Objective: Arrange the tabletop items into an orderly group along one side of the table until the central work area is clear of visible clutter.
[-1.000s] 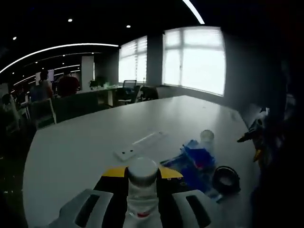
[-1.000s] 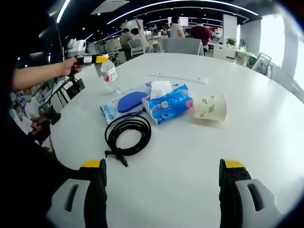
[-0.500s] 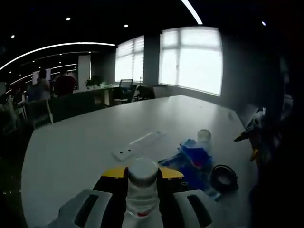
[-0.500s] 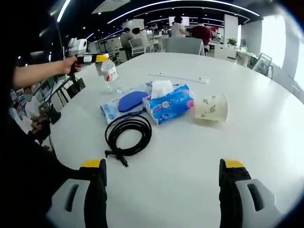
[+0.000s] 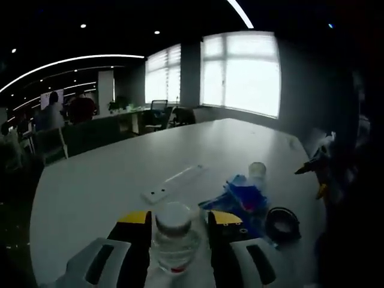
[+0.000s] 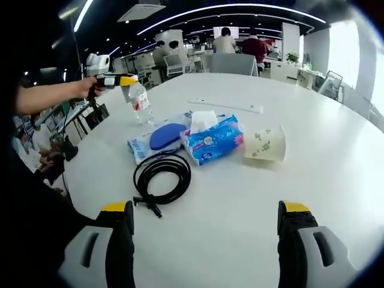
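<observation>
Between the left gripper's (image 5: 174, 231) yellow-tipped jaws stands a clear plastic water bottle (image 5: 174, 237), white cap up, red-and-white label; the jaws flank it, but whether they grip it I cannot tell. Right gripper view shows the same bottle (image 6: 140, 103) upright near the white table's (image 6: 312, 150) edge, just beside a flat blue pouch (image 6: 157, 138). Next to that: a glossy blue tissue pack (image 6: 214, 139) with white tissue protruding, a coiled black cable (image 6: 161, 177), and a patterned paper cup (image 6: 265, 143) on its side. Right gripper (image 6: 205, 213) jaws spread wide, holding nothing. A white strip (image 6: 224, 105) lies beyond.
</observation>
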`<state>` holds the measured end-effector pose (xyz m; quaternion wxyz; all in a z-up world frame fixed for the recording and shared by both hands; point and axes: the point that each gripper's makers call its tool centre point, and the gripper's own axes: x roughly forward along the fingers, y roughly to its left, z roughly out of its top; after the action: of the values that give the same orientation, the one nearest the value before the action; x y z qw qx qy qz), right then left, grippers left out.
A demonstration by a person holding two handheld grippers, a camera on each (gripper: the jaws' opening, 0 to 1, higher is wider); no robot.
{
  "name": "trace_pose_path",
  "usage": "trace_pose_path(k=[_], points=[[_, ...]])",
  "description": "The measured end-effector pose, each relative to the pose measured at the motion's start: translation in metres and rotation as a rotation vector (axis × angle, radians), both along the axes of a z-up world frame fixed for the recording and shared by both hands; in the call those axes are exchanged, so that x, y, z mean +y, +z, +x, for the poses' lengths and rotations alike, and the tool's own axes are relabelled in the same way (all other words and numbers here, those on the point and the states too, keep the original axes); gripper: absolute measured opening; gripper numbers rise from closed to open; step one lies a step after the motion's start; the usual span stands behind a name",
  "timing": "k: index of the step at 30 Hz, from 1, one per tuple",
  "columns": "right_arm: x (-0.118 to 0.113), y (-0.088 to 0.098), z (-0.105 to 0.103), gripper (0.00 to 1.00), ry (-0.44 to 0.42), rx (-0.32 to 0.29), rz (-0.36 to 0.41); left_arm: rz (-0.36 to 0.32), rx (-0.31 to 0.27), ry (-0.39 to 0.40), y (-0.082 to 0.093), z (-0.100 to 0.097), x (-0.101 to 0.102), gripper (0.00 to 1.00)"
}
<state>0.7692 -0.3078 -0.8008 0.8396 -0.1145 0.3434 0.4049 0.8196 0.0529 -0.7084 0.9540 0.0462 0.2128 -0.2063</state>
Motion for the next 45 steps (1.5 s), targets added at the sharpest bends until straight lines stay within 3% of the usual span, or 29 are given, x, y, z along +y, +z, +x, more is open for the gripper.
trace_pose_path(k=[5, 22, 27, 32, 41, 45], points=[[0.003, 0.002, 0.002, 0.97, 0.026, -0.015, 0.006, -0.001, 0.006, 0.036, 0.004, -0.007, -0.002, 0.48], [0.013, 0.035, 0.02, 0.99, 0.04, -0.083, 0.102, -0.01, -0.02, 0.194, 0.018, -0.043, 0.003, 0.57], [0.009, 0.041, 0.026, 0.99, 0.04, -0.089, 0.106, -0.027, 0.011, 0.233, 0.012, -0.057, -0.005, 0.67], [0.009, 0.042, 0.034, 0.99, 0.041, -0.089, 0.107, -0.052, 0.005, 0.241, 0.007, -0.071, -0.016, 0.68], [0.004, 0.052, 0.043, 1.0, 0.02, -0.098, 0.114, -0.033, -0.009, 0.239, 0.007, -0.09, -0.049, 0.73], [0.004, 0.053, 0.045, 1.0, 0.021, -0.106, 0.109, -0.07, -0.012, 0.235, 0.007, -0.096, -0.065, 0.74]])
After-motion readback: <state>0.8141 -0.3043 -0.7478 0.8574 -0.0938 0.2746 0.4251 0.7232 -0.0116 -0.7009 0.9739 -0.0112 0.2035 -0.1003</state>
